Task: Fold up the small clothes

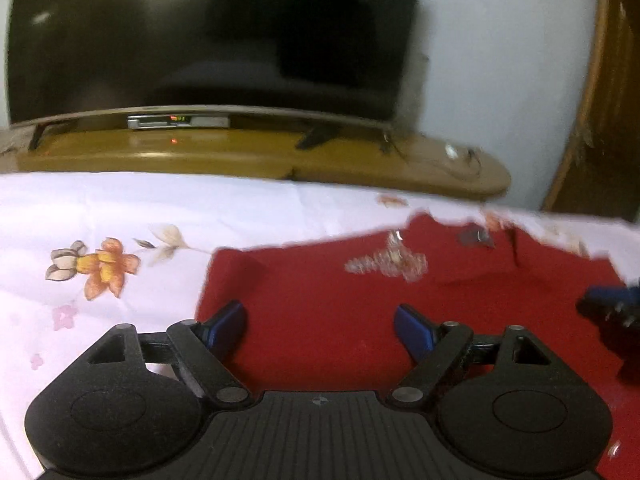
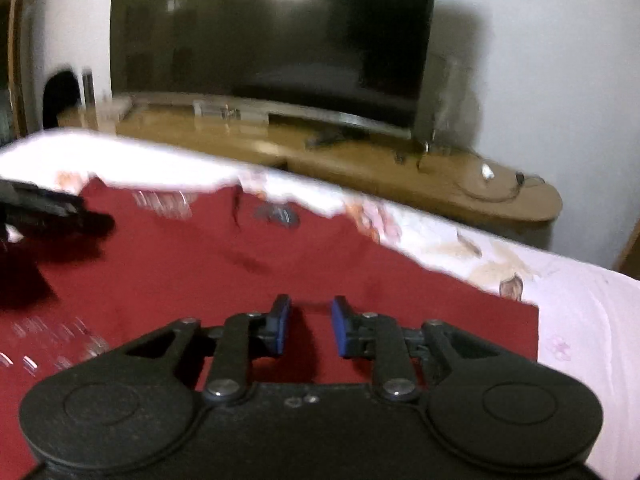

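A small red garment with a silvery print lies spread on a white floral bedsheet. My left gripper hovers over its left part with the jaws wide open and nothing between the blue pads. In the right wrist view the same red garment fills the foreground, its collar label towards the far edge. My right gripper sits low over its right part, jaws a narrow gap apart, only red cloth showing beneath. Each gripper shows blurred at the edge of the other's view: right gripper, left gripper.
Beyond the bed's far edge stands a low wooden TV stand with a large dark television and a set-top box. A white wall and a wooden door are on the right. Cables lie on the wooden stand.
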{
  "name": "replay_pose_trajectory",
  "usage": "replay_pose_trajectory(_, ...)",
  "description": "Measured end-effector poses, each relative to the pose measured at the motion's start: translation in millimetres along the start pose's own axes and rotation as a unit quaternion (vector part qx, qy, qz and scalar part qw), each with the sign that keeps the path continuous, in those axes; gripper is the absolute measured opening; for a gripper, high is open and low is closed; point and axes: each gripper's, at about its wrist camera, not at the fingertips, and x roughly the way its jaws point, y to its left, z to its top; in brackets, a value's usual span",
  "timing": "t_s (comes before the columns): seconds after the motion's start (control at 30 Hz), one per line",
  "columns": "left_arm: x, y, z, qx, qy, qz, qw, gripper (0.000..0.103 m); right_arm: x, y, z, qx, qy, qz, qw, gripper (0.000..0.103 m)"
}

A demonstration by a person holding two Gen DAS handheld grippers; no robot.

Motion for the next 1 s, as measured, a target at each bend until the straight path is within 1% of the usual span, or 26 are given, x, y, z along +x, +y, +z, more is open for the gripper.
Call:
replay_pose_trajectory(0.03,2,3,0,-0.003,0.005,0.01,0.9999,0.082,4,-8,-6,0.003,-0.001,-0.041,0.999,0.023)
replay_pose_trajectory(0.07,2,4,-1,-0.008,0.004,0.007,0.9999,0.082,3,-20,-11,0.026,-0.006,-0.061,0.998,0.023)
replay_pose_trajectory(0.1,3,4,-1,-0.006,0.005,0.009,0.9999,0.082,3,-36,-15,0.061,-0.005,-0.063,0.996,0.022)
replay_pose_trajectory(0.13,4,2,-2,-0.002,0.005,0.013,0.9999,0.083,0,-48,-17,0.087,-0.008,-0.049,0.995,0.021)
replay_pose_trajectory(0.17,4,0,-2,0.004,0.007,0.016,0.9998,0.085,0,-50,-18,0.088,-0.007,-0.047,0.995,0.021)
replay_pose_trajectory(0.2,5,-2,-2,0.011,0.01,0.016,0.9998,0.087,0,-49,-18,0.077,-0.007,-0.049,0.996,0.021)
replay_pose_trajectory(0.27,2,-3,0,0.015,0.008,0.018,0.9997,0.088,1,-43,-18,0.056,-0.007,-0.055,0.997,0.022)
replay_pose_trajectory(0.3,-5,-5,0,0.021,0.003,0.02,0.9996,0.088,0,-41,-16,0.056,-0.006,-0.055,0.997,0.022)
replay_pose_trajectory(0.37,-27,-7,-1,0.044,-0.021,0.022,0.9986,0.088,-18,-39,-14,0.06,-0.017,-0.055,0.997,0.026)
replay_pose_trajectory(0.43,-46,-9,-5,0.044,-0.041,0.002,0.9982,0.088,-41,-36,-17,0.049,-0.042,-0.048,0.997,0.027)
replay_pose_trajectory(0.5,-51,-17,-10,0.053,-0.034,-0.005,0.998,0.088,-51,-31,-22,0.041,-0.048,-0.03,0.998,0.027)
replay_pose_trajectory(0.53,-48,-23,-15,0.066,-0.024,-0.002,0.9975,0.088,-51,-29,-26,0.031,-0.044,-0.018,0.998,0.029)
replay_pose_trajectory(0.57,-38,-29,-20,0.086,-0.003,0.01,0.9962,0.088,-46,-25,-31,0.017,-0.032,-0.015,0.999,0.029)
replay_pose_trajectory(0.6,-31,-31,-23,0.097,0.015,0.019,0.995,0.089,-37,-22,-37,0.0,-0.009,-0.024,1.0,0.029)
replay_pose_trajectory(0.63,-31,-28,-21,0.087,0.012,0.018,0.996,0.092,-32,-24,-45,-0.005,-0.01,-0.033,0.999,0.033)
replay_pose_trajectory(0.67,-30,-23,-18,0.074,0.018,0.019,0.9969,0.092,-32,-31,-46,0.017,-0.014,-0.029,0.999,0.033)
replay_pose_trajectory(0.7,-33,-20,-15,0.066,0.017,0.024,0.9974,0.092,-32,-38,-43,0.041,-0.009,-0.027,0.999,0.033)
replay_pose_trajectory(0.73,-40,-20,-14,0.07,0.007,0.031,0.997,0.092,-33,-42,-39,0.055,-0.002,-0.037,0.998,0.033)
replay_pose_trajectory(0.8,-54,-22,-18,0.084,-0.017,0.022,0.9961,0.092,-43,-38,-33,0.051,-0.001,-0.044,0.998,0.034)
replay_pose_trajectory(0.83,-51,-23,-22,0.093,-0.005,0.029,0.9953,0.092,-51,-33,-33,0.034,-0.018,-0.038,0.999,0.037)
replay_pose_trajectory(0.87,-41,-24,-25,0.098,0.025,0.04,0.9941,0.095,-53,-28,-38,0.017,-0.024,-0.035,0.999,0.04)
replay_pose_trajectory(0.9,-39,-20,-26,0.081,0.024,0.04,0.9956,0.102,-42,-28,-43,0.005,0.0,-0.047,0.999,0.04)
replay_pose_trajectory(0.93,-37,-16,-21,0.065,0.036,0.041,0.9964,0.103,-36,-31,-49,0.014,-0.003,-0.047,0.999,0.042)
replay_pose_trajectory(0.97,-37,-11,-19,0.045,0.04,0.04,0.9974,0.103,-35,-36,-48,0.034,-0.001,-0.04,0.999,0.042)
replay_pose_trajectory(1.0,-43,-7,-18,0.029,0.036,0.046,0.9978,0.103,-35,-41,-45,0.052,0.004,-0.038,0.998,0.042)
